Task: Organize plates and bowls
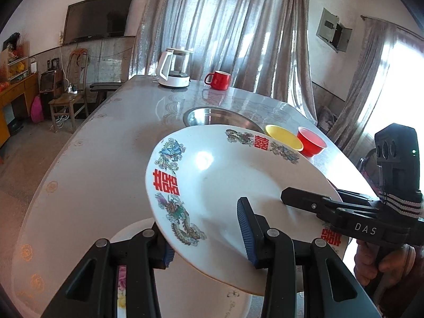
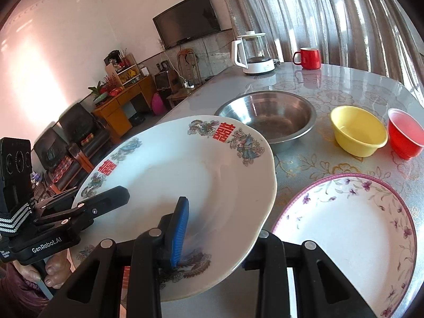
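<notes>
Item 1, dragon plate [image 1: 228, 185]: white, red double-happiness marks and dragon-phoenix prints on the rim. I hold it tilted above the table [image 1: 106, 159], clear of the surface. My left gripper [image 1: 206, 234] is clamped on its near edge, one blue pad [image 1: 245, 230] on the upper face, the other under the rim. My right gripper [image 2: 212, 241] pinches the opposite edge the same way, blue pad [image 2: 180, 233] on top.

Item 2, floral plate [image 2: 352, 228]: white, purple rim and flowers, flat on the table just right of the held plate.

Item 3, steel bowl [image 2: 267, 118]: upright, behind the dragon plate.

Item 4, yellow bowl [image 2: 357, 131]: right of the steel bowl, close beside it.

Item 5, red bowl [image 2: 405, 132]: right beside the yellow one; I cannot tell whether they touch.

Item 6, kettle [image 2: 253, 53] and red mug [image 2: 308, 58]: far end of the table, apart from the dishes.
</notes>
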{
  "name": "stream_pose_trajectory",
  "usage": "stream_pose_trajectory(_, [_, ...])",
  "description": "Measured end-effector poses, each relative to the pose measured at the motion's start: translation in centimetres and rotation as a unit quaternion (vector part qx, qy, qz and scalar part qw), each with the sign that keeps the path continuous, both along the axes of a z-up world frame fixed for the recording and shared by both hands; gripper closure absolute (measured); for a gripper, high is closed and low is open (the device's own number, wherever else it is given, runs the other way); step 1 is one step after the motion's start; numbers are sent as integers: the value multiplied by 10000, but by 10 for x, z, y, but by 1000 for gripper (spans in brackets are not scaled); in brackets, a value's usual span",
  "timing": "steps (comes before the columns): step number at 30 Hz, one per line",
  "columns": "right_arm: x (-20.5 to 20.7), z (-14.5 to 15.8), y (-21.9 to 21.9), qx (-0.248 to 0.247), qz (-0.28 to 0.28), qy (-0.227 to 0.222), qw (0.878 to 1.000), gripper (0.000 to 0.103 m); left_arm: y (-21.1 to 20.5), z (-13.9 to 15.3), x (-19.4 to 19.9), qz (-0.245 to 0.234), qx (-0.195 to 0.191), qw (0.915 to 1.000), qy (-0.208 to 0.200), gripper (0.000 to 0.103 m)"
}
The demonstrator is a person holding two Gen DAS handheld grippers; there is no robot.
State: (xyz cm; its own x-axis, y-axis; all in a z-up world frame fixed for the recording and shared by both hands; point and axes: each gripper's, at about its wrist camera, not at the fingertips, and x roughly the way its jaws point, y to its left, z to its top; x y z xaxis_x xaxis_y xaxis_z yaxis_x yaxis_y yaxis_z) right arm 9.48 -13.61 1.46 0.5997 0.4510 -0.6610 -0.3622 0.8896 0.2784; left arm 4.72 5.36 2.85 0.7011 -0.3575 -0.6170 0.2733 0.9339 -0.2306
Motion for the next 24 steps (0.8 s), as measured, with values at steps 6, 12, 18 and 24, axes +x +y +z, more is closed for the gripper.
stream_pose_trajectory(6, [-21,-1,-36,36,-345,13,9994,73,-38,2,-7,-369,53,9993,42,62])
stream_pose_trajectory(12, [-44,-2,-75,59,-776,24,9970,73,-79,1,-10,-774,94,9969,103,62])
stream_pose_trajectory(18, [-61,-7,-114,21,-1304,118,9914,73,-123,-8,-7,-1155,94,9929,271,61])
stream_pose_trajectory(24, [-67,-18,-143,-3,-1697,323,9850,73,-153,-22,2,-1394,159,9889,494,61])
